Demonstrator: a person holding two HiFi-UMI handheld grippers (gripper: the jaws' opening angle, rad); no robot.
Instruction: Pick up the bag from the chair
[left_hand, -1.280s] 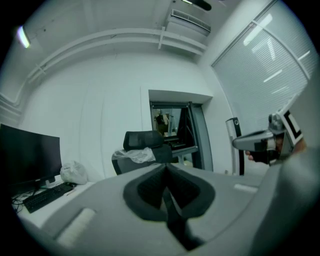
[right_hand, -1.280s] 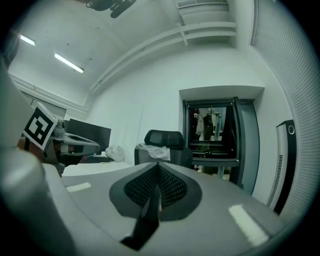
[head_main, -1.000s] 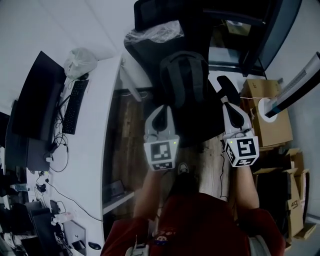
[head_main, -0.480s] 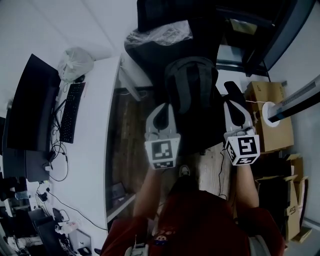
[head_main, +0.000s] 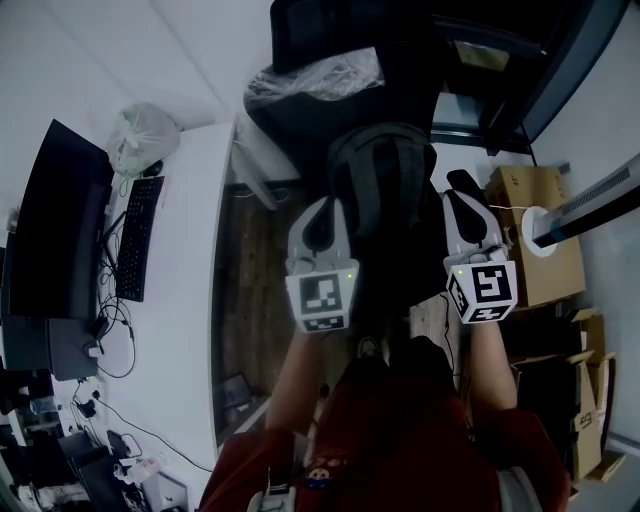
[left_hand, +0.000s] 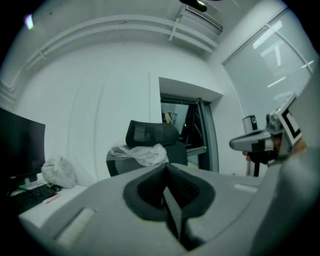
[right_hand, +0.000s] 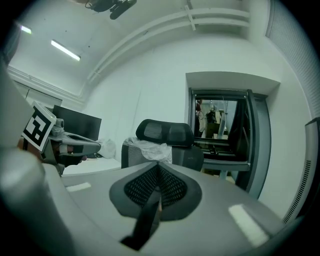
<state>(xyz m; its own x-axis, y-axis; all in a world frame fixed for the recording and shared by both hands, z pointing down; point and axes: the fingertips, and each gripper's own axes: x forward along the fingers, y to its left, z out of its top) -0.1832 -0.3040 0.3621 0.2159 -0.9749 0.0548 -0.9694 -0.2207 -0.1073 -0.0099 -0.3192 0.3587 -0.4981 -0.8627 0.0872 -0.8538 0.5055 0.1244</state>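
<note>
White walls and a dark doorway close off this office at the far side, and wooden floor (head_main: 250, 260) shows between the furniture. Along the left runs a long white table (head_main: 190, 300) carrying a black monitor (head_main: 60, 230), a keyboard (head_main: 132, 240) and, at its far end, a white plastic sack (head_main: 143, 138). Just right of the table's far end stands the dark office chair (head_main: 290, 125), with a crumpled sheet of clear plastic (head_main: 315, 78) draped over its back. Cardboard boxes (head_main: 540, 240) are stacked on the right. The bag (head_main: 385, 180), a dark backpack, sits upright on the chair seat, leaning towards the backrest, and nothing is lifting it. The person stands near the chair with both arms held out. The left gripper (head_main: 322, 205) reaches to the bag's left edge and the right gripper (head_main: 462, 200) sits just beside its right edge. From above I cannot tell whether either one touches the fabric. Both gripper views show the jaws pressed together with nothing between them, and both look level across the room at the chair's headrest, above the bag. By my reckoning the approach is about finished and the real work is all left: opening a pair of jaws, getting hold of a strap or handle, clamping, and lifting the bag off the seat.
</note>
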